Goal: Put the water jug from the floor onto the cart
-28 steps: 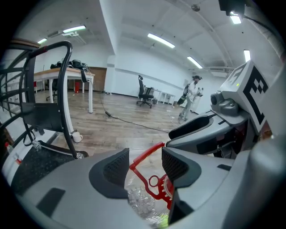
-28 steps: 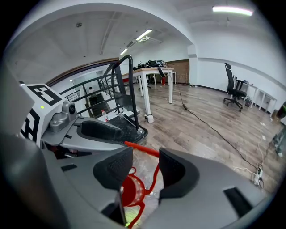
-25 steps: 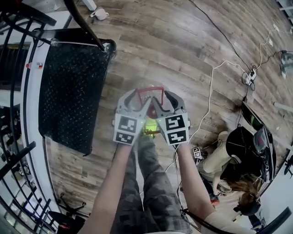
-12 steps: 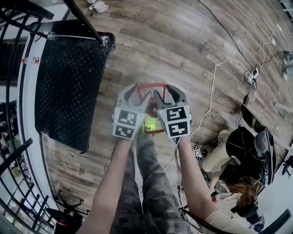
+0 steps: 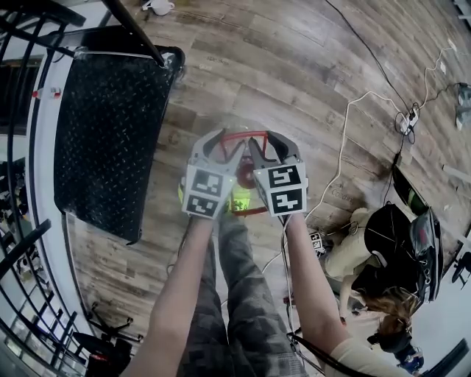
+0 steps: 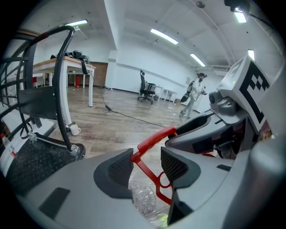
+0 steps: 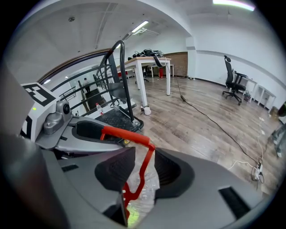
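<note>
Nearest you are your own legs (image 5: 246,294) in camouflage trousers, and to their right a person (image 5: 383,250) sits low on the wooden floor (image 5: 294,66). Just past your feet, the water jug (image 5: 240,199) stands on that floor, with its clear body under both of your grippers and its red handle (image 5: 243,136) rising at the far side. Your left gripper (image 6: 146,161) has its jaws spread, with the left upright of the handle passing between the pads and not pinched by them. Your right gripper (image 7: 142,165) has just been closing its jaws, yet they too stand apart, one on each side of the handle's right upright without clamping it. To the left of the jug, apart from it, is the cart (image 5: 110,132), which has a black tread-plate deck and a black push bar at its far end. A white cable (image 5: 341,140) runs over the floor on the right to a power strip (image 5: 406,121). A white mug (image 5: 157,6) sits on the floor beyond the cart's far corner.
</note>
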The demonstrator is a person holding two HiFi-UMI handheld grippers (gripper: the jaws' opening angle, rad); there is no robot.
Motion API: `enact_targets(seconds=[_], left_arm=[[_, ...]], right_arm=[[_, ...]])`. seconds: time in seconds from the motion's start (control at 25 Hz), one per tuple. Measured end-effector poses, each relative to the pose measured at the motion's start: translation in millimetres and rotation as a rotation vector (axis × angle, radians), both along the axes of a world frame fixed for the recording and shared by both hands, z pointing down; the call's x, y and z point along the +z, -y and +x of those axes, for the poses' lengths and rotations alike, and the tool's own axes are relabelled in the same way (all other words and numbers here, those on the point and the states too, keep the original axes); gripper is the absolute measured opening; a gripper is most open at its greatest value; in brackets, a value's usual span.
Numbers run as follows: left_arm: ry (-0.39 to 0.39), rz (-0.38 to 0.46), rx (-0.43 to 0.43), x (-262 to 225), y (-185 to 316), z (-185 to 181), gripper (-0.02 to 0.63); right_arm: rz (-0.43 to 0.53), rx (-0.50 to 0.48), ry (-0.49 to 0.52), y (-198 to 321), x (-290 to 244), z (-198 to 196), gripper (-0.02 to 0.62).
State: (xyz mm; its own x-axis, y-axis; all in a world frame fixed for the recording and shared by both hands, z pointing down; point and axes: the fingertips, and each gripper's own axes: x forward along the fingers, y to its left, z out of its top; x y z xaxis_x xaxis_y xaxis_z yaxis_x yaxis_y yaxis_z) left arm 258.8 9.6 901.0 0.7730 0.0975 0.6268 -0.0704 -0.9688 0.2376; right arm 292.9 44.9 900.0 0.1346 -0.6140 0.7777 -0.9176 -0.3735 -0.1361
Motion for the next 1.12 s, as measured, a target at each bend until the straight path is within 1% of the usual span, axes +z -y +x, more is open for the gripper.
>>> enact_targets(seconds=[0.04, 0.12, 0.2, 0.24, 0.28, 0.36, 0.52, 0.64, 0.84, 1.12], left_arm=[[0.002, -0.002, -0.001, 1, 0, 1, 0.199], [0.004, 0.001, -0.010, 2, 2, 3, 0.187], [0.003, 0.011, -0.027, 2, 5, 3, 0.149], [0.002, 0.013, -0.034, 2, 7, 2, 0.116], [0.000, 0.013, -0.038, 2, 7, 2, 0.110], [-0.006, 0.019, -0.035, -1, 6, 0, 0.107], [-0.007, 0.058, -0.018, -10, 1, -6, 0.092], [-0.012, 0.066, -0.012, -16, -4, -11, 0.081], [-0.032, 0.090, -0.031, -32, -6, -18, 0.075], [-0.051, 0.142, 0.003, -66, 4, -9, 0.069]], right_arm=[[0.003, 0.006, -0.002, 0, 0, 1, 0.133], [0.014, 0.019, -0.001, 0, -1, 3, 0.089], [0.030, 0.026, 0.003, 0, -3, 4, 0.083], [0.041, 0.031, 0.008, 0, -4, 4, 0.078], [0.053, 0.037, 0.016, 0, -5, 4, 0.075], [0.069, 0.054, 0.033, -2, -6, 3, 0.066], [0.087, 0.085, 0.050, -6, -12, 0, 0.049], [0.102, 0.100, 0.055, -8, -19, -3, 0.040], [0.103, 0.085, 0.032, -9, -35, -9, 0.038], [0.126, 0.068, -0.013, 2, -70, -2, 0.037]])
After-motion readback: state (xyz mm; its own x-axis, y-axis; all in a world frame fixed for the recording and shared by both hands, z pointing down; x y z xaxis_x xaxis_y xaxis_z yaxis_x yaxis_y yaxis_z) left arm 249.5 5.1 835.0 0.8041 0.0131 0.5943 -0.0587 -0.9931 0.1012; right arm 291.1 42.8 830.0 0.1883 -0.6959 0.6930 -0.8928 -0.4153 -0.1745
